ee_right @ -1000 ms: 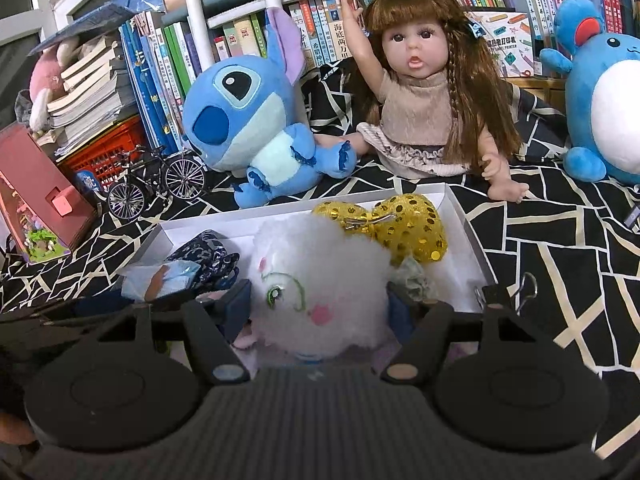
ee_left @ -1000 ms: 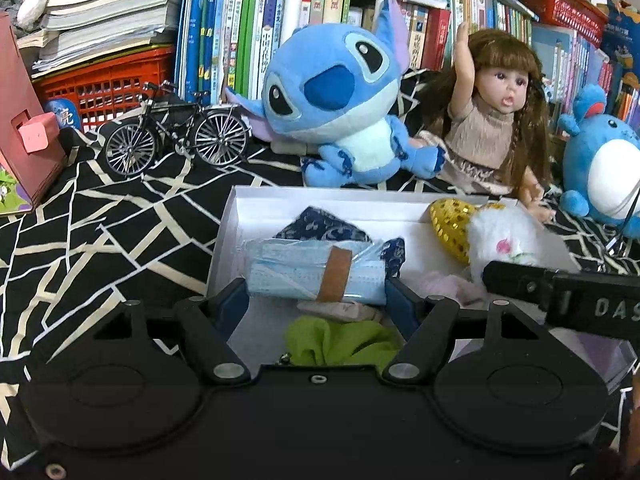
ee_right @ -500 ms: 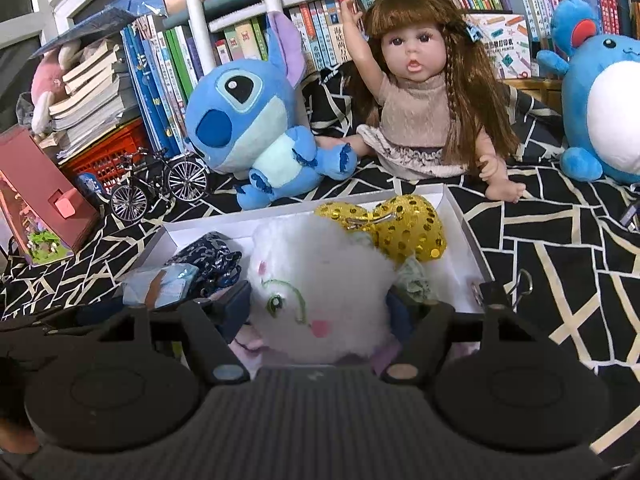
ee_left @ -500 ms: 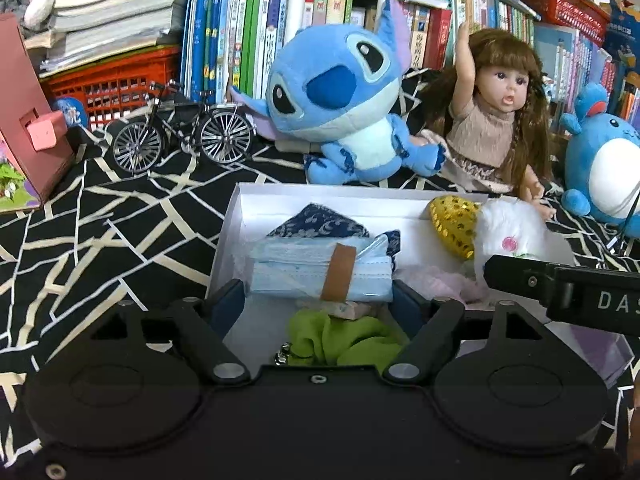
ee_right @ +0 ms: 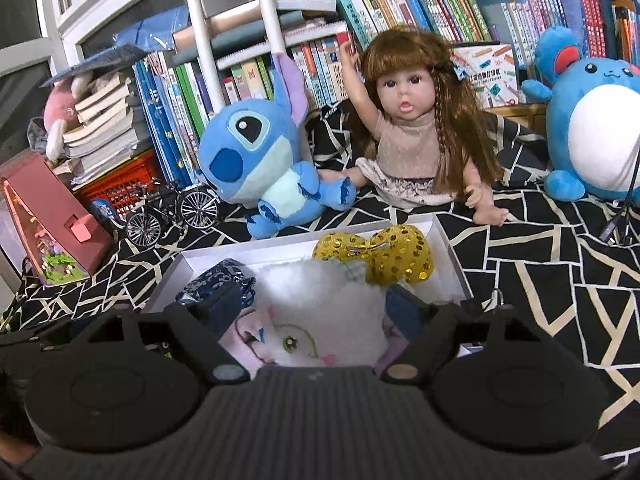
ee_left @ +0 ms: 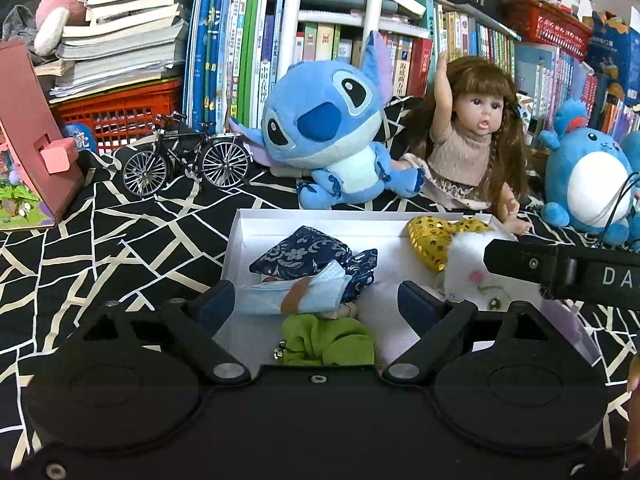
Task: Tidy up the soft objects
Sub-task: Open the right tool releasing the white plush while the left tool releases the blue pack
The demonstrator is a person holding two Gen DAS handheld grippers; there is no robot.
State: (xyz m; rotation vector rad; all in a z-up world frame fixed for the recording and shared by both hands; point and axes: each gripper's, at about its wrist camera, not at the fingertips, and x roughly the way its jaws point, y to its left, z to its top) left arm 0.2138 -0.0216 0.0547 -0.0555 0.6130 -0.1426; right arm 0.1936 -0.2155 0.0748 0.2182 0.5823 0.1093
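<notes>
Even indoor light, soft shadows, sharp centre — fisheye bending at edges, corners dark

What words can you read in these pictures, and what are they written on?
"DA": white letters, cut off at the picture's edge, on the right gripper as seen from the left wrist camera.
Book spines and the box behind the doll: print too small or blurred to read.

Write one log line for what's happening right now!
left gripper: opening over face masks | right gripper: opening, white plush between | both in white box
</notes>
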